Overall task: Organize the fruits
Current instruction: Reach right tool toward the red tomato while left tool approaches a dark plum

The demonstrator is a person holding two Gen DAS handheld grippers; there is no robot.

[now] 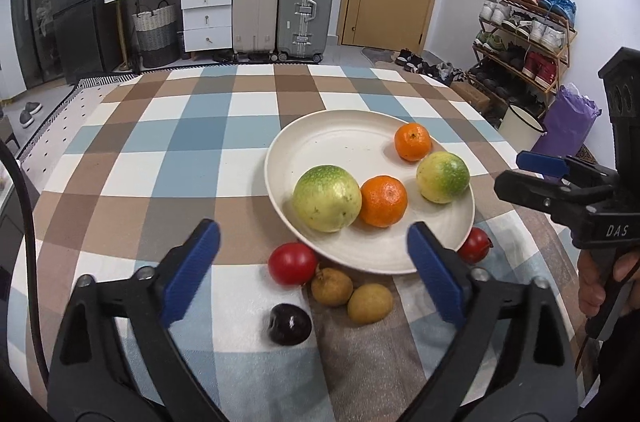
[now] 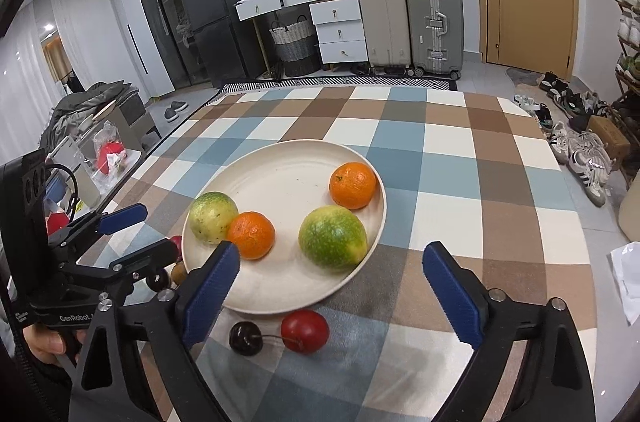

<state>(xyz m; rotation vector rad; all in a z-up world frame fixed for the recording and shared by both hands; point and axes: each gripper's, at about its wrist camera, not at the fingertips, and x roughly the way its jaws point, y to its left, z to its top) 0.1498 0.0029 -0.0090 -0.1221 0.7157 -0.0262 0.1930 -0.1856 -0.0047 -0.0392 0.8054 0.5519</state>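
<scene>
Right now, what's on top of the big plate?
On the plate sit two oranges and two green-yellow fruits. Whatever lies beneath them is covered.

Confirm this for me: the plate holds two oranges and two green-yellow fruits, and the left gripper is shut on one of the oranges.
Not quite. The plate does hold two oranges and two green-yellow fruits, but the left gripper is open and holds nothing; the left wrist view shows its jaws spread wide above the small fruits off the plate.

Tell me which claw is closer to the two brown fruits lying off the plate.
Left. The left claw hangs open right over the brown fruits; the right claw sits off beyond the plate.
</scene>
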